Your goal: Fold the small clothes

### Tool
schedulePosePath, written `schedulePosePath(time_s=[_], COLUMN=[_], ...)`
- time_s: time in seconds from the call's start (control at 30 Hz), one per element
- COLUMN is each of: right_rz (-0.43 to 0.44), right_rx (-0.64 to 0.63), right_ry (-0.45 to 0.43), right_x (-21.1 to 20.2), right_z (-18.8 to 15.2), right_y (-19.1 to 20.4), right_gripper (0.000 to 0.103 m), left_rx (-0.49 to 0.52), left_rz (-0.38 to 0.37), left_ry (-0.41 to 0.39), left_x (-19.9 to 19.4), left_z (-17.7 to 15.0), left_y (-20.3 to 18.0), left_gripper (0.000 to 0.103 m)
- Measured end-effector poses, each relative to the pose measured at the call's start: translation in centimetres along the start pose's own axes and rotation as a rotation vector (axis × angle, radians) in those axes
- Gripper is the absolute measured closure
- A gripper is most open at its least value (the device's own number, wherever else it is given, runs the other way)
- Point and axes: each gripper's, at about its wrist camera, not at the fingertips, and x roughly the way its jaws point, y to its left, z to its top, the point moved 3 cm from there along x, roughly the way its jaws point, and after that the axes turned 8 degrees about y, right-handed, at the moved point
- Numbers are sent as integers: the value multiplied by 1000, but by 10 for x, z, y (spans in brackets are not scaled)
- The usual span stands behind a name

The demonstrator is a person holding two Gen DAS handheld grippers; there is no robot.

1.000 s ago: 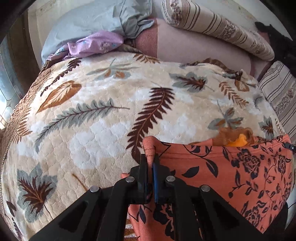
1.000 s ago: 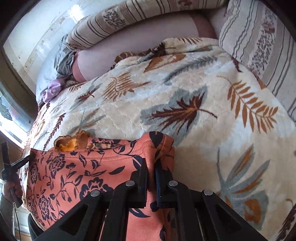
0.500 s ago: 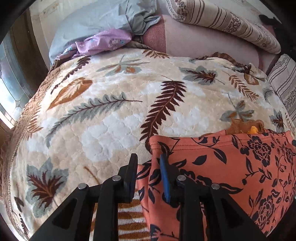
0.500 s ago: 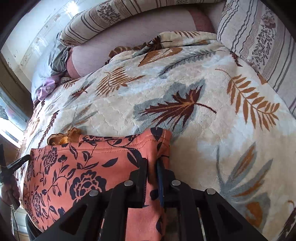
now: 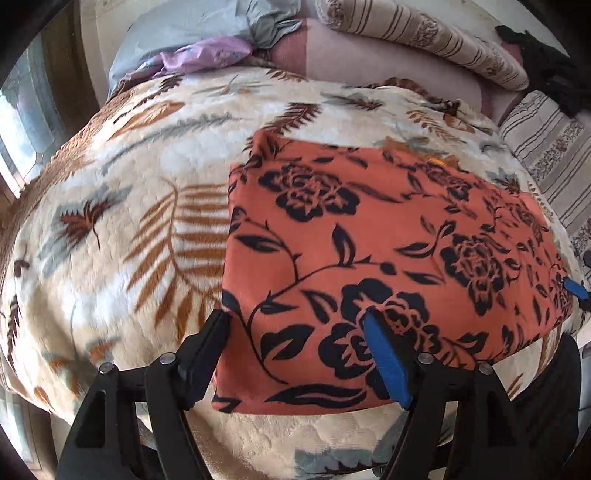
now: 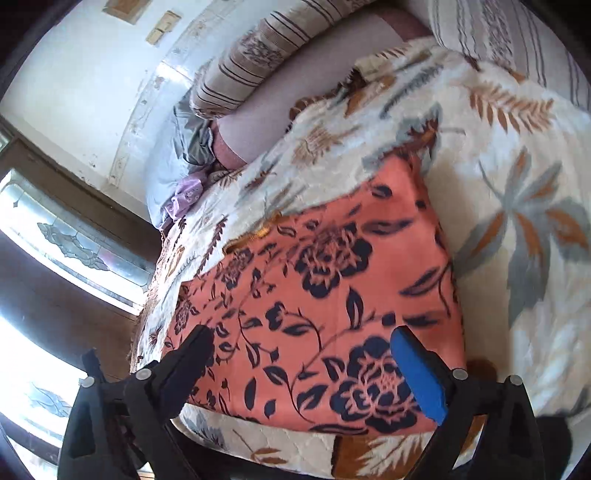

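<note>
An orange garment with black flowers [image 5: 376,251] lies folded flat on the leaf-patterned blanket [image 5: 122,221]. A bit of yellow-orange cloth [image 5: 439,161] peeks out at its far edge. My left gripper [image 5: 295,325] is open and empty, above the garment's near left corner. In the right wrist view the same garment [image 6: 332,295] lies flat, and my right gripper [image 6: 301,341] is open and empty above its near edge. The tip of the right gripper [image 5: 574,290] shows at the right edge of the left wrist view.
Striped bolster pillows [image 5: 424,40] and a pink cushion [image 5: 369,62] line the back of the bed. A grey-blue pillow [image 5: 184,33] and purple cloth [image 5: 207,59] lie at the far left. A window [image 6: 55,258] stands left of the bed.
Both grippers let go of the garment's corners, opened wide and pulled back and up. The garment now lies folded flat on the blanket.
</note>
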Motion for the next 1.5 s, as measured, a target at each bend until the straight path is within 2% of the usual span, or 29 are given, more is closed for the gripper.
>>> schedulePosePath(time_s=[0.03, 0.1, 0.2, 0.27, 0.33, 0.37, 0.4, 0.43, 0.57, 0.67, 0.77, 0.83, 0.87, 0.93, 0.97, 1.03, 1.07, 1.1, 1.2, 1.23, 1.27, 1.3, 1.37, 1.4, 1.47, 1.5], right_rz=[20, 6, 19, 53, -1, -18, 11, 18, -30, -65, -64, -69, -83, -118, -135, -178, -204, -193, -130, -161, -211, -223, -122, -125, -195, -202], right_rx=[36, 93, 70, 50, 100, 142, 171, 174, 27, 35, 90, 107, 112, 105, 89, 23, -14, -44, -86, -59, -22, 39, 108, 107, 88, 79], right_ry=[16, 11, -23, -39, -8, 31, 23, 14, -77, -101, -75, -52, -34, 1, 19, 25, 13, -7, -79, -63, -19, 44, -16, -47, -100, -111], right_x=[6, 7, -8, -13, -5, 3, -1, -8, -40, -42, -26, -13, -4, 12, 19, 26, 26, 22, 11, 18, 31, 44, 32, 23, 4, -5], right_z=[-5, -7, -7, -8, -10, -11, -10, -8, 25, 66, 107, 131, 141, 154, 159, 164, 165, 165, 169, 172, 174, 174, 172, 169, 163, 159], right_y=[-10, -24, -15, -10, -27, -39, -45, -42, -15, -24, -48, -59, -62, -67, -66, -58, -51, -42, -34, -46, -64, -84, -92, -88, -77, -71], right_gripper=[17, 25, 23, 23, 23, 24, 28, 28, 25, 25, 27, 35, 46, 60, 69, 72, 84, 91, 92, 92, 91, 88, 89, 84, 75, 74], left_rx=[-6, -28, -66, -81, -104, -123, -129, -123, -64, -47, -8, 25, 38, 42, 39, 30, 24, 19, 12, 16, 24, 31, 45, 43, 33, 40], left_rz=[9, -15, -34, -12, 31, 18, 19, 25, 62, 26, 16, 24, 30, 35, 38, 47, 53, 54, 34, 31, 43, 60, 84, 86, 56, 49], left_ry=[-10, -17, -95, -51, 78, 58, 45, 48, -23, -45, -60, -60, -53, -32, -18, -1, 6, 8, -13, -11, 6, 23, 15, 12, -4, -9], left_x=[0, -9, -30, -18, 13, 13, 7, 2, -21, -27, -28, -25, -22, -14, -10, -5, -3, -2, -3, 1, 8, 14, 16, 13, 6, 3], left_z=[-3, -1, 1, -1, -8, -10, -9, -8, 5, 18, 27, 30, 31, 31, 30, 29, 29, 29, 30, 31, 32, 33, 36, 37, 39, 40], left_y=[1, 2, 6, 9, 15, 18, 17, 15, 5, -5, -23, -33, -36, -39, -37, -33, -30, -28, -23, -23, -23, -24, -28, -28, -29, -31], left_gripper=[27, 27, 27, 27, 27, 27, 27, 27, 27, 27, 27, 27, 27, 27, 27, 27, 27, 27, 27, 27, 27, 27, 27, 27, 27, 27])
